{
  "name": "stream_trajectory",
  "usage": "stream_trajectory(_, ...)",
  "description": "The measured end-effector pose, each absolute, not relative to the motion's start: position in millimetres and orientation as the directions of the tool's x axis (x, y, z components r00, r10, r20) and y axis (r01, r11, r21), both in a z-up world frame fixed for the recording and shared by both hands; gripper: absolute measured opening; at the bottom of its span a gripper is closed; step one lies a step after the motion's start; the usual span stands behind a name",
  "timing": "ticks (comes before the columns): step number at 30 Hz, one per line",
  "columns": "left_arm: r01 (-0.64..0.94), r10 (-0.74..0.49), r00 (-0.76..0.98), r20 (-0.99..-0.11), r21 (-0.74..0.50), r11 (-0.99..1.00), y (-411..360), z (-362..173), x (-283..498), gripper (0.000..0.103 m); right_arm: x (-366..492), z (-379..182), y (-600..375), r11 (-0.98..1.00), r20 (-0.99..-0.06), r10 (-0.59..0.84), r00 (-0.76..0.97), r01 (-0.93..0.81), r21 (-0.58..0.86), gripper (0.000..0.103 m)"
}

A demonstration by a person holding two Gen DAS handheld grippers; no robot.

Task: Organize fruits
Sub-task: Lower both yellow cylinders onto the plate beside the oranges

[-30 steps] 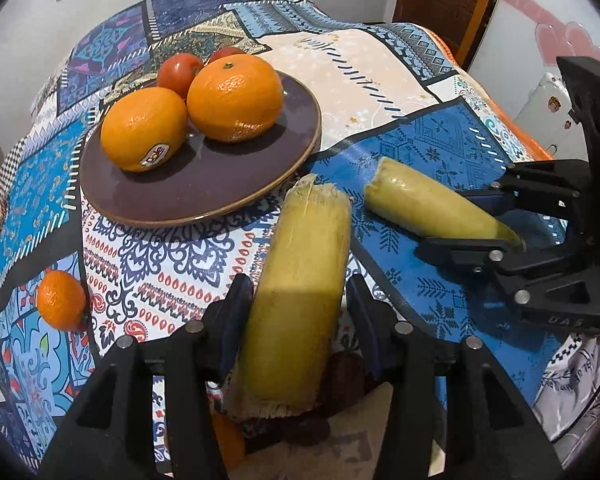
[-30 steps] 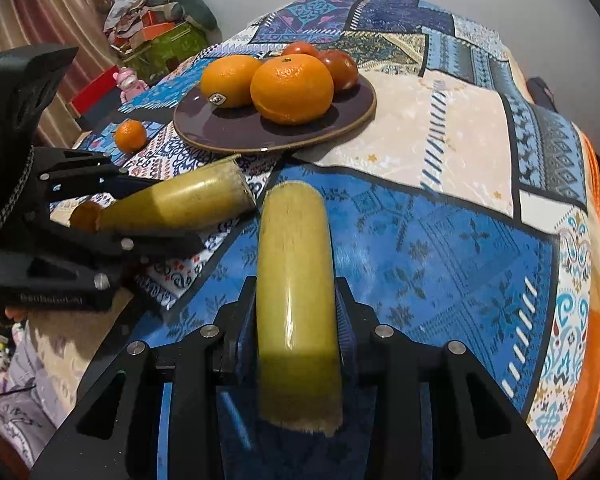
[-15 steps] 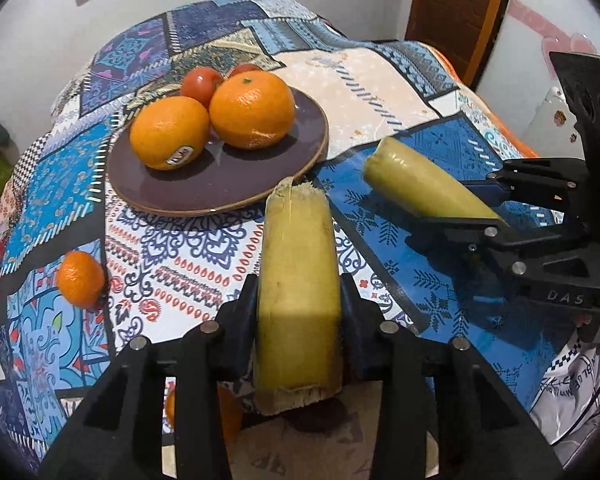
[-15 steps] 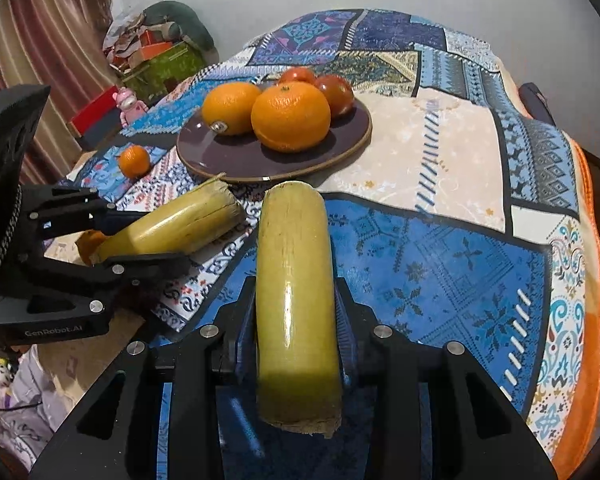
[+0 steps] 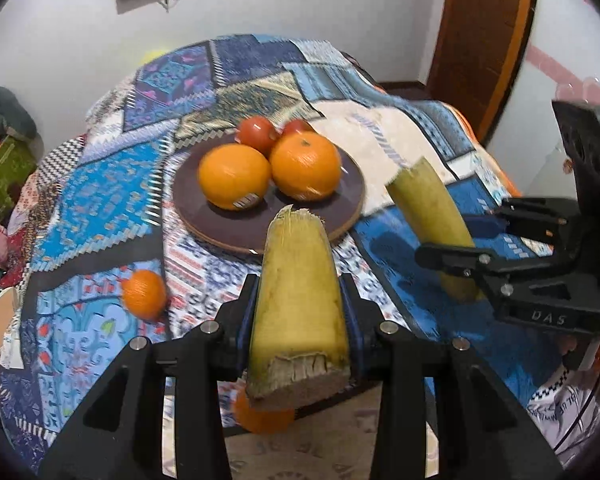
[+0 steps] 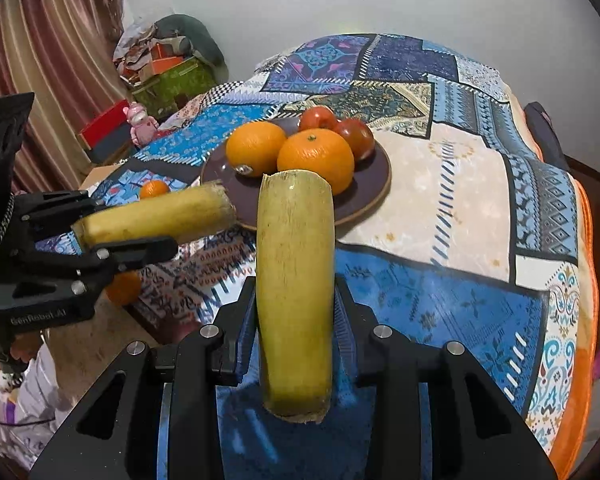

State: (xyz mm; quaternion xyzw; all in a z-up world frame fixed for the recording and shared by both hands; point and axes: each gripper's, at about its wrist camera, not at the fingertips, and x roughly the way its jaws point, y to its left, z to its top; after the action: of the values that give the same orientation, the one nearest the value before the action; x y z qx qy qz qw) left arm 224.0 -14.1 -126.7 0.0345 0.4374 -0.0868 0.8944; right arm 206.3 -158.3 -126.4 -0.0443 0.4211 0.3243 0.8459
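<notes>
My left gripper (image 5: 300,312) is shut on a yellow-green cut stalk piece (image 5: 298,304) and holds it above the table's near edge. My right gripper (image 6: 296,316) is shut on a second stalk piece (image 6: 296,280). Each gripper shows in the other's view: the right one (image 5: 476,240) with its piece (image 5: 432,216), the left one (image 6: 100,236) with its piece (image 6: 156,216). A dark round plate (image 5: 220,224) ahead holds two oranges (image 5: 234,176) (image 5: 306,164) and two tomatoes (image 5: 256,132). It also shows in the right wrist view (image 6: 374,188).
A small mandarin (image 5: 144,294) lies on the patterned cloth (image 5: 100,200) left of the plate. Another orange (image 5: 260,416) sits below the table edge under my left gripper. A wooden door (image 5: 480,32) stands far right. Boxes and clutter (image 6: 164,72) lie left of the table.
Both grippers have lifted and drawn back with their stalk pieces; the plate now looks farther away and more of the room shows.
</notes>
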Motion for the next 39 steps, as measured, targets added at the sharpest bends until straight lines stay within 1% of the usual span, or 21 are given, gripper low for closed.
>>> stream_trajectory(10, 0.092, -0.066, 0.655, -0.753, -0.008, 0.996, 18.7, -110.4, 243.1, 0.038, 222.9, -116.6, -148.3, 0.789, -0.719, 0.524, 0.456, -0.578, 0.209, 0.033)
stream_trajectory(20, 0.016, -0.008, 0.656, -0.755, 0.004, 1.0, 45.3, -114.8, 265.9, 0.038, 239.6, -102.9, -135.0, 0.779, -0.693, 0.553, 0.463, -0.583, 0.232, 0.033)
stream_trajectory(24, -0.006, 0.009, 0.653, -0.758, 0.006, 1.0, 52.7, -117.1, 276.0, 0.038, 248.3, -99.1, -126.2, 0.778, -0.69, 0.551, 0.47, -0.589, 0.22, 0.033)
stream_trajectory(29, -0.014, -0.01, 0.638, -0.77, -0.025, 1.0, 60.8, -121.2, 292.3, 0.038, 260.2, -94.7, -114.2, 0.776, -0.69, 0.549, 0.472, -0.594, 0.21, 0.033)
stream_trajectory(35, -0.017, -0.016, 0.617, -0.786, -0.034, 0.999, 64.0, -130.2, 313.2, 0.038, 275.7, -93.7, -100.4, 0.778, -0.695, 0.545, 0.47, -0.592, 0.21, 0.033)
stream_trajectory(39, -0.02, -0.035, 0.612, -0.79, -0.06, 0.998, 66.6, -134.0, 326.3, 0.038, 286.4, -96.8, -92.7, 0.778, -0.702, 0.551, 0.451, -0.583, 0.235, 0.033)
